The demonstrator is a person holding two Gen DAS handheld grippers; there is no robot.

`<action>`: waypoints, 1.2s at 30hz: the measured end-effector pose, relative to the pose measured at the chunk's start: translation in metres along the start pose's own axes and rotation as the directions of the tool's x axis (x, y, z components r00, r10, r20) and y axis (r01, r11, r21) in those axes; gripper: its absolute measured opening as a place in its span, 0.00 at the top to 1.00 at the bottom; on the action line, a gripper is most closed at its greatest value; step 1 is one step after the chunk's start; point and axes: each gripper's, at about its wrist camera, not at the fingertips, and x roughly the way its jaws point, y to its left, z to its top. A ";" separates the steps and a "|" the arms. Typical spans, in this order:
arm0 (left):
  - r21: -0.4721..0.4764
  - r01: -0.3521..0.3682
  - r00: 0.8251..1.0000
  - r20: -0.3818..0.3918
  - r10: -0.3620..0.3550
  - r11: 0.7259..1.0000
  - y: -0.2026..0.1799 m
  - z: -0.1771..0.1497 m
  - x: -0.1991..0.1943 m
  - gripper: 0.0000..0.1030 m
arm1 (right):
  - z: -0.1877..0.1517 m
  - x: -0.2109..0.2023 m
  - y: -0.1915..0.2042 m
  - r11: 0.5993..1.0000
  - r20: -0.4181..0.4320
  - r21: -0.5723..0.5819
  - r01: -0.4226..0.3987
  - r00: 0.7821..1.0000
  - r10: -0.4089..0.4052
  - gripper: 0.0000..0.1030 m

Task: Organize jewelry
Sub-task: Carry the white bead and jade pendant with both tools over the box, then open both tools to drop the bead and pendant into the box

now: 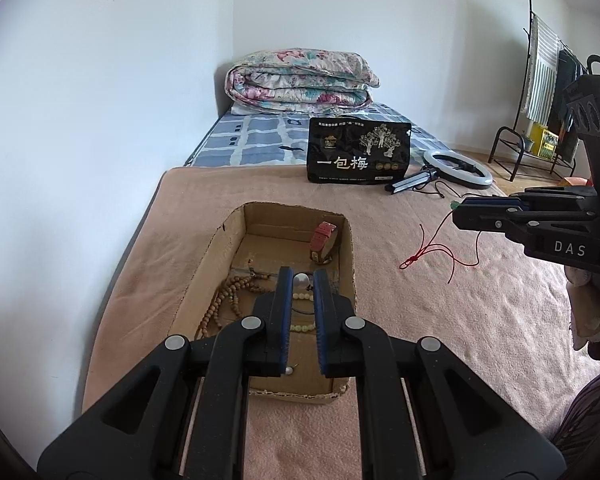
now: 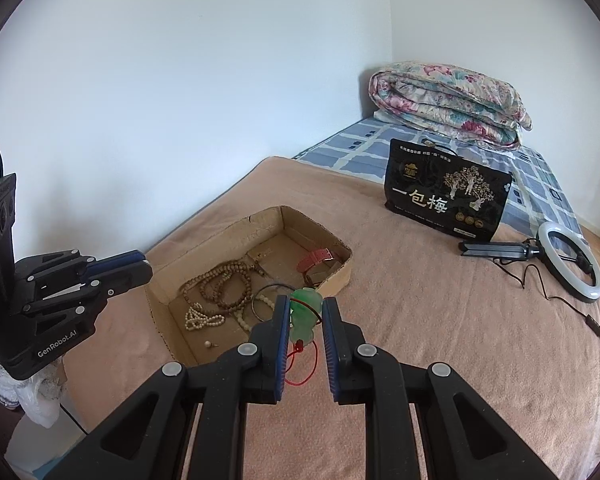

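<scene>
A shallow cardboard box [image 1: 342, 268] [image 2: 340, 276] lies on the pink blanket. It holds brown bead strands [image 1: 228, 300] [image 2: 224, 284], white beads [image 2: 198, 320], a red-strap watch [image 1: 324, 236] [image 2: 314, 258], a bangle [image 2: 260, 300] and a small stud [image 2: 208, 344]. My left gripper [image 1: 303, 280] is above the box, shut on a pearl [image 1: 301, 280]. My right gripper [image 2: 305, 312] is shut on a green jade pendant [image 2: 305, 314]; its red cord [image 1: 436, 246] [image 2: 304, 364] hangs to the blanket right of the box.
A black snack bag [image 1: 358, 150] [image 2: 446, 196] stands behind the box. A ring light on a small tripod [image 1: 458, 168] [image 2: 572, 260] lies at the right. A folded floral quilt [image 1: 300, 80] [image 2: 448, 98] is at the far end. A clothes rack [image 1: 540, 100] stands right.
</scene>
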 end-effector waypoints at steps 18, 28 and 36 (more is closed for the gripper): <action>-0.017 -0.032 0.999 0.000 0.032 0.999 0.022 0.001 0.021 0.92 | 0.039 0.064 0.015 0.999 -0.017 -0.005 -0.040 0.999 0.040 0.86; -0.037 -0.027 0.999 -0.018 0.026 0.999 0.034 -0.002 0.037 0.92 | 0.049 0.098 0.021 0.999 -0.036 0.005 -0.054 0.998 0.054 0.86; -0.047 -0.021 1.000 -0.024 0.020 0.999 0.039 -0.001 0.044 0.92 | 0.053 0.115 0.023 0.998 -0.053 0.005 -0.063 0.997 0.063 0.85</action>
